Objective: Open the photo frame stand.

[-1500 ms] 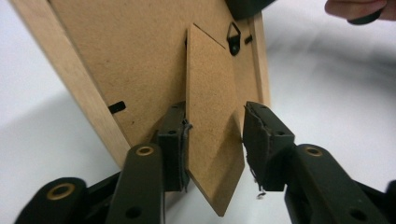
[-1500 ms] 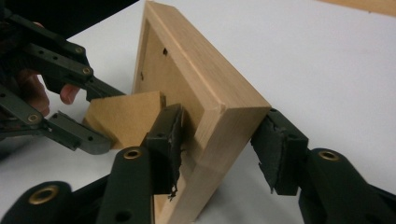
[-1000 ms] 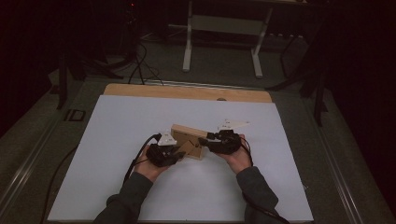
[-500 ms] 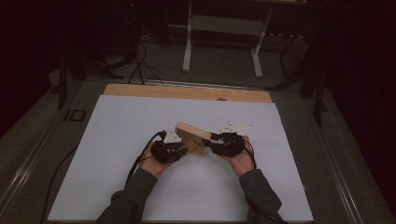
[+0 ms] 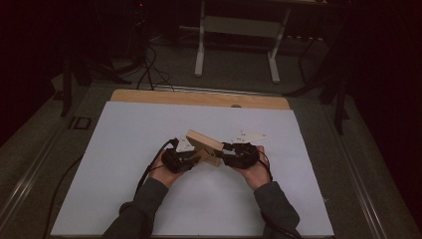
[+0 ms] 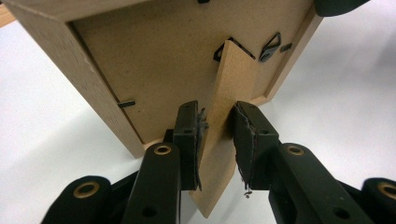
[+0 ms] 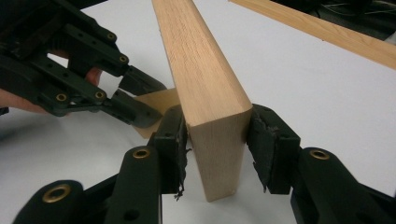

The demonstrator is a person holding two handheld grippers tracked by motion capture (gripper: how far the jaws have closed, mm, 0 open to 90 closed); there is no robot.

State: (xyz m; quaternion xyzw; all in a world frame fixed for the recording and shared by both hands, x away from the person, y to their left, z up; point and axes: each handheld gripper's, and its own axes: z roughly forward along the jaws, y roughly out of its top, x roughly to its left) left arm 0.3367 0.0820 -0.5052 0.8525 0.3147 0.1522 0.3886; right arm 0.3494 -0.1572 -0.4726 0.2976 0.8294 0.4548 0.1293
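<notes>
A light wooden picture frame (image 5: 204, 144) is held tilted just above the middle of the white table, between my two grippers. My left gripper (image 5: 191, 159) comes at its back. In the left gripper view, the fibreboard back (image 6: 154, 60) faces me and the fold-out stand (image 6: 224, 116) sits between the left gripper's (image 6: 217, 135) pads, pinched. My right gripper (image 7: 217, 144) is shut across the thick end of the frame's side rail (image 7: 205, 93). The left gripper (image 7: 140, 109) shows beyond, on the stand (image 7: 156, 100).
The white table sheet (image 5: 124, 149) spreads wide on all sides of the hands. A wooden strip (image 5: 199, 98) runs along the far edge. A white paper piece (image 5: 251, 135) lies just behind the right gripper (image 5: 224, 149). Cables trail toward the person.
Both grippers and the frame have drifted slightly right, and the frame has tipped up a little more on edge. Both holds stay the same.
</notes>
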